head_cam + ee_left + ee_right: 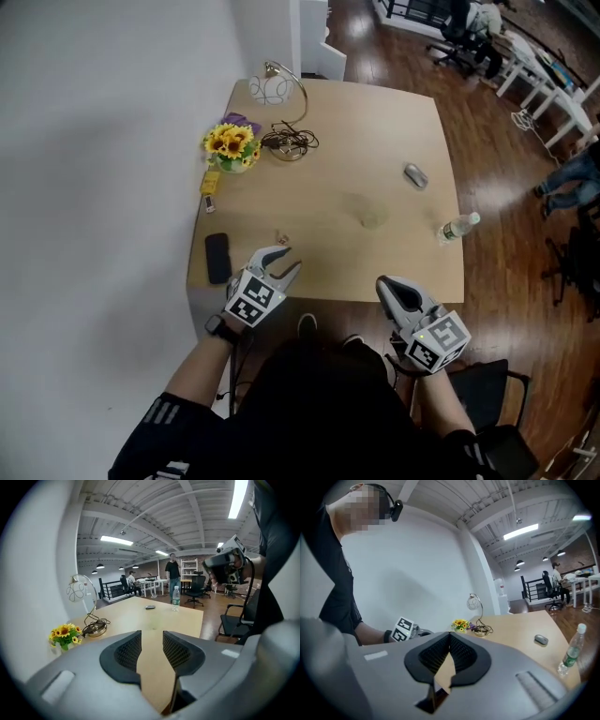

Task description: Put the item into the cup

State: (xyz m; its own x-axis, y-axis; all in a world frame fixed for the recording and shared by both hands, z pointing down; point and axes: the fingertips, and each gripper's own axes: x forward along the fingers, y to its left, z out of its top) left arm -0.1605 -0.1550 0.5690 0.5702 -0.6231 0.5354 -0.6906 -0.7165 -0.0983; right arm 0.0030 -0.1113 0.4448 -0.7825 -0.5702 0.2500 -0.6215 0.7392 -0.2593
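Person seated at the near edge of a pale wooden desk [356, 112], one claw in each hand.

Left claw [292, 258]: held over the desk by the near edge, toward the near-left corner. Its jaws are spread, and only bare desk shows between them. It grips nothing.

Right claw [384, 283]: held at the near edge, toward the near-right corner, tips just over the desk and body hanging off it. Its jaws are pressed together at the tips with nothing pinched between them.

Desk contents:
- Far-left corner: a lamp [272, 89] with a round wire head, and a coiled cable [292, 143] at its foot.
- Left edge, just beside the cable: a pot of sunflowers [232, 147].
- Just nearer along that edge: a small yellow object [210, 182].
- Nearer still, close to the near-left corner: a black phone [217, 257], lying flat just beside the left claw.
- Just beyond the left claw's tips: a tiny object [281, 239], too small to identify and apart from both jaws.
- Toward the right edge, about midway along it: a small gray object [415, 175], well apart from both claws.
- At the right edge, toward the near-right corner: a clear water bottle [457, 228], upright.

Which of these is the item to be moved cannot be told, and neither can a cup be told among them. Neither claw touches anything on the desk.

Surroundings: dark wood floor, a white wall along the desk's left edge, and office chairs and other desks beyond the far-right corner.
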